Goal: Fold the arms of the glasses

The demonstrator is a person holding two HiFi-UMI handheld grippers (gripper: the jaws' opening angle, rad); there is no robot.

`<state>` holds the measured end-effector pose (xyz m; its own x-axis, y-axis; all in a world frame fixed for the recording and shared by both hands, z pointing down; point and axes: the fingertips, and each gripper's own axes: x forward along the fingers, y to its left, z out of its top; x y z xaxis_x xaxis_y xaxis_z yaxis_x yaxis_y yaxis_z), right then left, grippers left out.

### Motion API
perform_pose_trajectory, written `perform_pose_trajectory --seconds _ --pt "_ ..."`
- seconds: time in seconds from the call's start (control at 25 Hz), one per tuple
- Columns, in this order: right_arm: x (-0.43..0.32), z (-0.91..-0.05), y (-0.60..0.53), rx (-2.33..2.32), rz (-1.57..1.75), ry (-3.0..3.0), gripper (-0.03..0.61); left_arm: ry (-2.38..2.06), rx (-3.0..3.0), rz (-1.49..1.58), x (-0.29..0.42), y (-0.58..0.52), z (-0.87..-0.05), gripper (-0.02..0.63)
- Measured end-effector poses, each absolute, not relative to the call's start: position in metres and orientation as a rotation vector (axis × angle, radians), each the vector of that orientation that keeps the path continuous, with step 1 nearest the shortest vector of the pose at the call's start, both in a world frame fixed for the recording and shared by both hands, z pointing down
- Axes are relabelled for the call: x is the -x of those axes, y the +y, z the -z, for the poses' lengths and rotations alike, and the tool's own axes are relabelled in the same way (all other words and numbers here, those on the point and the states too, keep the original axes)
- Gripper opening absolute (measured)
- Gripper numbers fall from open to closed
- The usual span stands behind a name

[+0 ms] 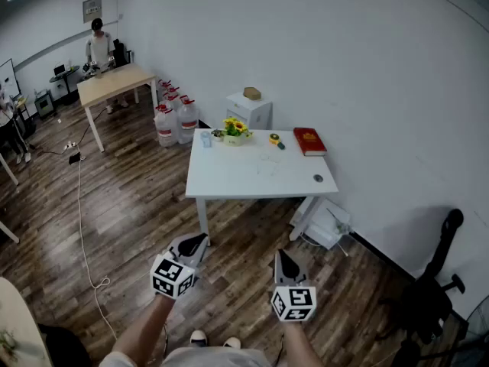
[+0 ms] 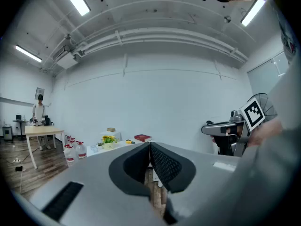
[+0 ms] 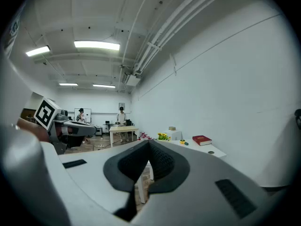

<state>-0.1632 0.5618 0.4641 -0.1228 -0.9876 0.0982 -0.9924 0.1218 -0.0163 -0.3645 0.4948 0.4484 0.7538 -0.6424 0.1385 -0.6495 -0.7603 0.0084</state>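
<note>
**Both grippers shut, away from the counter**

The left gripper (image 1: pixel 199 241) and the right gripper (image 1: pixel 282 255) are side by side over the wood floor (image 1: pixel 145 205), well apart from the white counter (image 1: pixel 229 180). Both point at the counter. The jaws of each are closed tight, with nothing between them. The glasses (image 1: pixel 269 161) show only as a faint shape near the middle of the counter. A red book (image 1: pixel 309 141) lies at the counter's far right corner. Flowers (image 1: pixel 235 128) stand at its far edge.

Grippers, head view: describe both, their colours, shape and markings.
The left gripper and right gripper match: pale grey tapered shells lined with black textured pads, each carrying a white cube printed with black square markers. No cables show.
</note>
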Motion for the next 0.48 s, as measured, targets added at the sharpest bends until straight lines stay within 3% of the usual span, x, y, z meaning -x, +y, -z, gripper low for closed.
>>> perform_pose_trajectory --seconds 0.28,0.32,0.4,0.48 --pt "0.172 -0.459 0.563 -2.012 -0.079 -2.391 0.023 -1.077 -2.890 -0.183 0.374 0.496 -0.456 0.011" --pt "0.172 -0.459 0.562 -2.012 -0.067 -2.396 0.045 -1.075 -2.889 -0.185 0.373 0.495 -0.458 0.036" --pt "0.168 -0.459 0.560 -2.026 -0.048 -2.409 0.125 -1.070 -2.880 -0.184 0.370 0.494 -0.463 0.153" --pt "0.163 -0.464 0.558 -2.042 -0.073 -2.421 0.258 -1.080 -2.861 -0.184 0.368 0.491 -0.469 0.257"
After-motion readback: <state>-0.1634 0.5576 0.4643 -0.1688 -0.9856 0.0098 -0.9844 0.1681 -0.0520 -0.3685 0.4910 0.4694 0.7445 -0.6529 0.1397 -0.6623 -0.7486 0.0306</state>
